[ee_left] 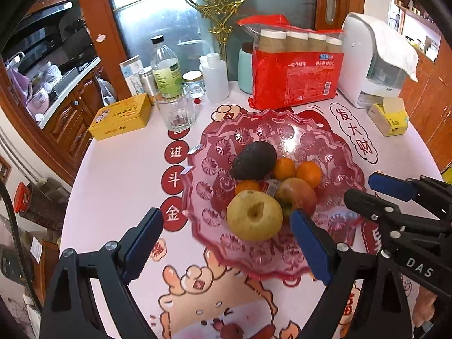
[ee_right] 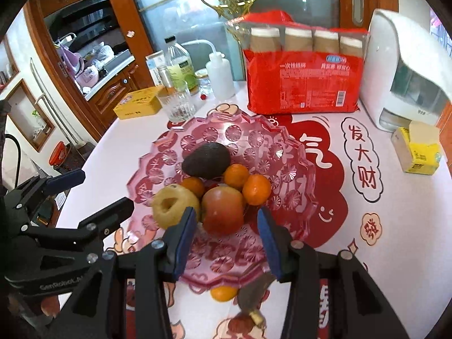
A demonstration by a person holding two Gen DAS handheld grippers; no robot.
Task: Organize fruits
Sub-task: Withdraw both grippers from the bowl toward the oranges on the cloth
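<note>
Both tongs, left gripper point(ee_left: 226, 243) and right gripper point(ee_right: 226, 240), gape empty near pink bowl point(ee_right: 296, 169); red apple point(ee_right: 223, 209): firm, smooth, weighty—grasp across widest middle.

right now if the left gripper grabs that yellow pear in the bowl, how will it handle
The yellow pear looks round and smooth, so it may slip or roll between the pads. It leans against the red apple, which could shift. It probably feels firm and fairly heavy. The left gripper looks open wide enough.
</note>
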